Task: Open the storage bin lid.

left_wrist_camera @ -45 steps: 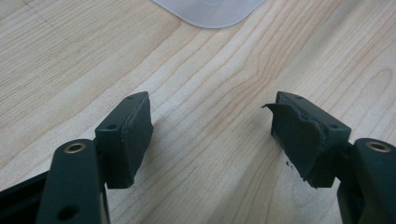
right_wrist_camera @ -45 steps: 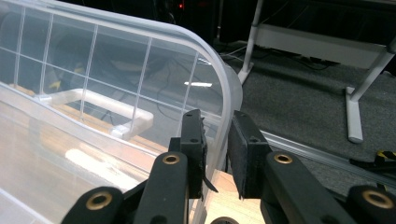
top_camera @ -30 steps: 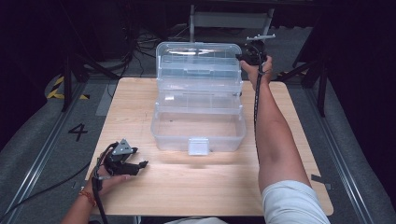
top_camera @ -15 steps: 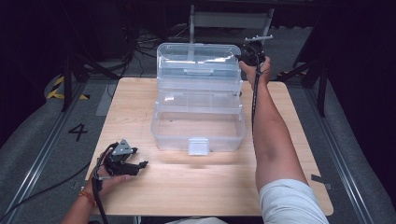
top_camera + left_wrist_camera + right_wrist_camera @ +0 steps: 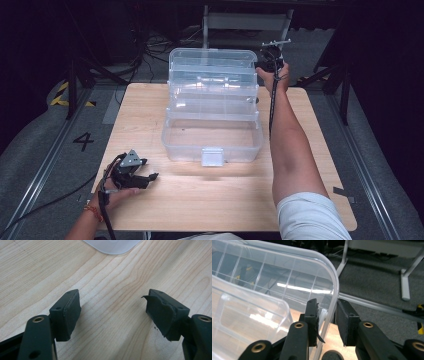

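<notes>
A clear plastic tiered box (image 5: 212, 135) stands open in the middle of the wooden table (image 5: 225, 200). Its lid (image 5: 210, 57) is raised at the back. My right gripper (image 5: 266, 61) is at the lid's far right corner, held out on a straight arm. In the right gripper view the lid's curved rim (image 5: 333, 287) runs between the two pads, and the right gripper (image 5: 327, 322) is shut on it. My left gripper (image 5: 149, 177) rests at the table's front left, open, with only bare wood between its pads (image 5: 67, 312). A corner of the box (image 5: 112, 243) lies just ahead of it.
A white latch (image 5: 212, 156) hangs on the box's front wall. Stepped trays (image 5: 212, 87) rise between base and lid. A metal frame (image 5: 245, 20) stands on the floor behind the table. Cables (image 5: 150, 45) lie at the back left, and a painted 4 (image 5: 82, 141) marks the floor.
The right hand and the lid corner have dipped very slightly. The left gripper has stayed where it was.
</notes>
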Tool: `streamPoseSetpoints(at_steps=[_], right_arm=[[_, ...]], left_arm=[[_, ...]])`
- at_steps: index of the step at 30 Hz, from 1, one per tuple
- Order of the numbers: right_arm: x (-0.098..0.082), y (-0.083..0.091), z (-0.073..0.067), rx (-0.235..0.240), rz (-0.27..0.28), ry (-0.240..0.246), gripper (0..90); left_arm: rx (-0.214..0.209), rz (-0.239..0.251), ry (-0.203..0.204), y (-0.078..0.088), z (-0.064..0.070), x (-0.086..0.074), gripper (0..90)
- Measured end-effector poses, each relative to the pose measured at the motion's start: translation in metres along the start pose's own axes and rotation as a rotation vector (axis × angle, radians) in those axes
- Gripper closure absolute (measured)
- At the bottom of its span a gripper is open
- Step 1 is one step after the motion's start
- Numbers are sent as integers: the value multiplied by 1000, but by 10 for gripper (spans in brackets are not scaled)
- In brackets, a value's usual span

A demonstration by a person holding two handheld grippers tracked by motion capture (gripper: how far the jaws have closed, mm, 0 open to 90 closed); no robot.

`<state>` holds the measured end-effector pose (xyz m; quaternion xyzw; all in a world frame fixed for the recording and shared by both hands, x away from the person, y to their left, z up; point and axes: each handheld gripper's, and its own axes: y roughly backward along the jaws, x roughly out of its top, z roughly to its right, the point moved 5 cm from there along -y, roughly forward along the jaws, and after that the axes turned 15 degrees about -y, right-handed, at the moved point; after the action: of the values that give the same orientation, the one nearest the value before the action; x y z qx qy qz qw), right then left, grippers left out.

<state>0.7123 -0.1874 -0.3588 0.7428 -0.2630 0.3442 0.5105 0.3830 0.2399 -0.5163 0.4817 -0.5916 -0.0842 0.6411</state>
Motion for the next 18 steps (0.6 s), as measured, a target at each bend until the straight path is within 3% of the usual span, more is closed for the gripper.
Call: streamPoseSetpoints(at_steps=[5,8,18], right_arm=[[0,2,-1,22,-14,26,784],[-3,0,-4,9,-39,59,802],[-2,3,-5,2,-32,62,786]], left_arm=[[1,0,-1,0,0,0,282],[0,1,-2,0,0,0,280],[0,0,-2,0,0,0,280]])
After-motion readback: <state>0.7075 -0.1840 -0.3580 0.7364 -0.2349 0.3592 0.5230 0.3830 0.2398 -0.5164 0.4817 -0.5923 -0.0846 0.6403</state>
